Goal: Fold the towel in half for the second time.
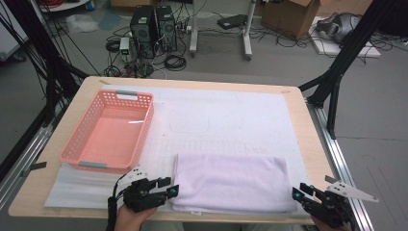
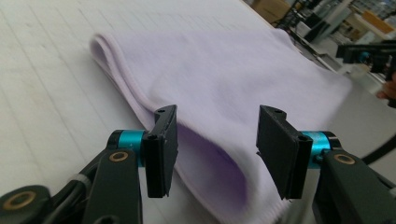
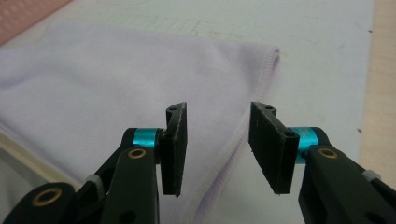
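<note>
A folded lilac towel lies flat on the white mat near the table's front edge. My left gripper sits at the towel's near left corner. In the left gripper view its jaws stand open, and the towel's folded edge runs between them without touching the pads. My right gripper is at the towel's near right corner. In the right gripper view it is open too, above the hemmed edge of the towel, gripping nothing.
An empty pink plastic basket stands on the left of the table, behind my left gripper. The white mat covers most of the wooden tabletop. The other hand's gripper shows far off in the left gripper view.
</note>
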`<state>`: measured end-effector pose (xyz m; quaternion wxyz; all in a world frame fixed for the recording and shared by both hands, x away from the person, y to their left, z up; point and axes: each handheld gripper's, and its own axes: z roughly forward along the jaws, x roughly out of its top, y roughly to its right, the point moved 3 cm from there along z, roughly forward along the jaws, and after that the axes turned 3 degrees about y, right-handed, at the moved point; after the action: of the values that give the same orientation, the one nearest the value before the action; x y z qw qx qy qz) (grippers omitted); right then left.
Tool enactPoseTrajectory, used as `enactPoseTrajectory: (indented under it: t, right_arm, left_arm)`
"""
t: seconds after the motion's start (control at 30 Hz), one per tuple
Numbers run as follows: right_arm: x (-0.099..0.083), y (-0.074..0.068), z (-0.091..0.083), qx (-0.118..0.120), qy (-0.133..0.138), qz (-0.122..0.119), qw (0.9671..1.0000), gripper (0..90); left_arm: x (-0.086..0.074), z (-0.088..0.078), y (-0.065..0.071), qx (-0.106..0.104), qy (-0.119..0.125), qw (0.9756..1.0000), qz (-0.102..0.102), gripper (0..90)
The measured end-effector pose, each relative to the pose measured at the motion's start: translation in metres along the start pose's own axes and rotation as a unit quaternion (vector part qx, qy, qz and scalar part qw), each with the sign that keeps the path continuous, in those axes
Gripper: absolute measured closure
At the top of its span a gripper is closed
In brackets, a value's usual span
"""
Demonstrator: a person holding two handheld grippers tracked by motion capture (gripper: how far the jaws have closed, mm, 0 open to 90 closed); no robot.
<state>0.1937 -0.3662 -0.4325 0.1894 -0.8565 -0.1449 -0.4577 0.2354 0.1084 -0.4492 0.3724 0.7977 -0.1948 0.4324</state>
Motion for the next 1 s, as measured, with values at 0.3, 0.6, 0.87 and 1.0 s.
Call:
enactPoseTrajectory:
  t: [0.3, 0.6, 0.87, 1.0]
  right_arm:
    - [0.021, -0.002, 0.048, 0.03, -0.029, -0.053, 0.9977, 70.1]
    - [0.027, 0.016, 0.094, 0.021, -0.078, -0.057, 0.9951, 71.2]
    - [0.034, 0.04, 0.082, -0.012, -0.044, -0.023, 0.9987, 61.2]
    - [0.044, 0.047, 0.082, -0.027, -0.04, -0.016, 0.9987, 48.2]
  left_arm:
    - [0.027, 0.045, -0.023, 0.018, -0.031, 0.9988, 0.034, 62.3]
    - [0.032, 0.079, -0.034, 0.129, -0.061, 0.9856, 0.091, 75.4]
    - [0.039, 0.077, -0.048, 0.144, -0.014, 0.9887, 0.039, 46.3]
    - [0.036, 0.084, -0.053, 0.122, -0.04, 0.9915, 0.017, 41.0]
